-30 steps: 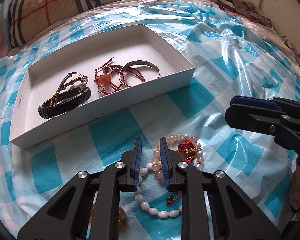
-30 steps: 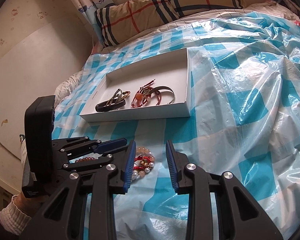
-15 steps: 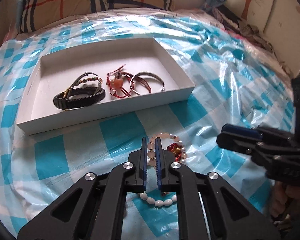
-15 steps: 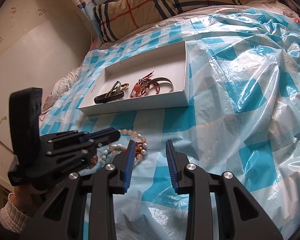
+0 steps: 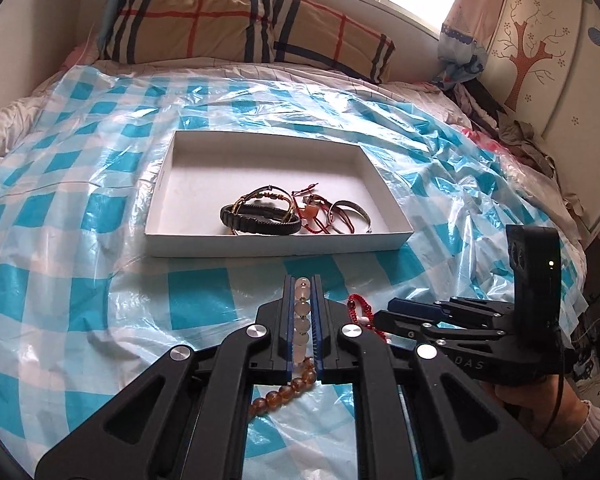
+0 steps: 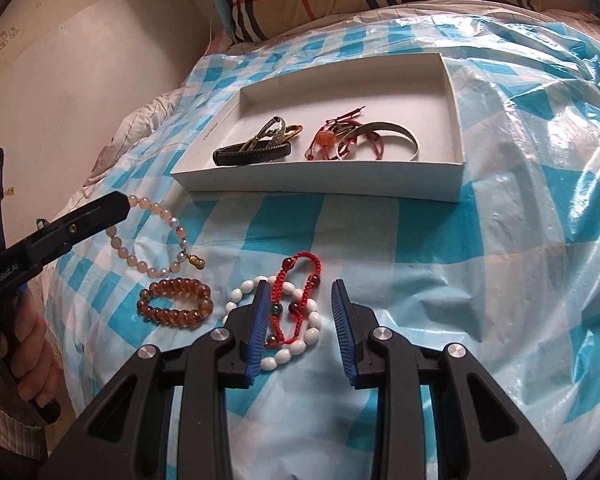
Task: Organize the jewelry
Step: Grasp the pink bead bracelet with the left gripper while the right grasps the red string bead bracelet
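My left gripper (image 5: 302, 292) is shut on a pale pink bead bracelet (image 5: 301, 312) and holds it lifted above the bedspread; it hangs from the left gripper's tip (image 6: 118, 206) in the right wrist view (image 6: 152, 236). My right gripper (image 6: 300, 304) is open over a red cord bracelet (image 6: 296, 296) lying on a white bead bracelet (image 6: 300, 346). An amber bead bracelet (image 6: 176, 302) lies to their left. A white box (image 5: 276, 246) ahead holds a black leather bracelet (image 5: 260, 220), a red cord piece (image 5: 312, 212) and a metal bangle (image 5: 350, 212).
A blue-and-white checked plastic sheet (image 5: 100, 240) covers the bed. A plaid pillow (image 5: 240, 28) lies at the head. A wall (image 6: 60, 80) is on the left, and clothes (image 5: 520, 136) are piled on the right by a decorated cupboard (image 5: 540, 40).
My left gripper has closed on the pink bead bracelet and lifted it off the pile, up and away. The right gripper has stayed open over the red and white bracelets.
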Demonstrator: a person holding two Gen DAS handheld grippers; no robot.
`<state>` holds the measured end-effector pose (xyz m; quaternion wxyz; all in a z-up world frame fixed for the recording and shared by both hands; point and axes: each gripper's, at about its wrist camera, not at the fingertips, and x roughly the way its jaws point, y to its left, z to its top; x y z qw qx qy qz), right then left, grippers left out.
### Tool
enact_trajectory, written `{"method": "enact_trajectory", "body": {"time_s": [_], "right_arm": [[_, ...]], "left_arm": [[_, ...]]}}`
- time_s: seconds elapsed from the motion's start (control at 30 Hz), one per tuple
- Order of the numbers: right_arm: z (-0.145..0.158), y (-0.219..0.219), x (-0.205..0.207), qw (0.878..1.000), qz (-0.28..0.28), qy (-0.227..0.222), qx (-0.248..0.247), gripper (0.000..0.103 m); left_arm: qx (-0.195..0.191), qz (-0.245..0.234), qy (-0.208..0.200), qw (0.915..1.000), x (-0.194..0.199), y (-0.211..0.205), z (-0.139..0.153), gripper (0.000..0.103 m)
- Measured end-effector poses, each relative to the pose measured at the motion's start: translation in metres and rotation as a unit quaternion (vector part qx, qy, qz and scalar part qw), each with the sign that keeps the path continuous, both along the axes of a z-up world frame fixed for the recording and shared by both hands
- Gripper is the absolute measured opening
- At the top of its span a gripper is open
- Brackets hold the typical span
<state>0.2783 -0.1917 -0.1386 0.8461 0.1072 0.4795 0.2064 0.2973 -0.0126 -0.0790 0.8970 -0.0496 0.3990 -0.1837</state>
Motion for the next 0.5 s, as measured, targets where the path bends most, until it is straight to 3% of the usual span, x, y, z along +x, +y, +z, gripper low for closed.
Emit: {"method": "enact_trajectory", "body": {"time_s": [0.07, 0.2, 0.23, 0.27, 0.3, 0.5], "right_arm": [[-0.004, 0.008, 0.006, 1.000, 0.008, 0.004, -0.008, 0.038], [-0.012, 0.016, 0.017, 1.000, 0.019, 0.010, -0.020, 0.039], [-0.012, 0.016, 0.018, 1.000, 0.020, 0.009, -0.019, 0.037], [-0.012, 0.015, 0.019, 1.000, 0.019, 0.009, -0.015, 0.022], [-0.012, 0.014, 0.018, 1.000, 0.019, 0.008, -0.010, 0.016], [0.001, 0.007, 0.005, 1.000, 0.006, -0.013, 0.005, 0.009]], "left_arm": [[0.001, -0.001, 0.003, 1.0000, -0.001, 0.000, -0.003, 0.007], [0.000, -0.005, 0.003, 1.0000, -0.003, -0.003, -0.005, 0.007], [-0.001, -0.005, 0.003, 1.0000, -0.003, -0.004, -0.005, 0.007], [-0.002, -0.005, 0.002, 1.0000, -0.004, -0.004, -0.005, 0.007], [-0.002, -0.005, 0.002, 1.0000, -0.004, -0.004, -0.005, 0.007], [0.000, -0.007, 0.002, 1.0000, -0.005, -0.006, -0.004, 0.007]]}}
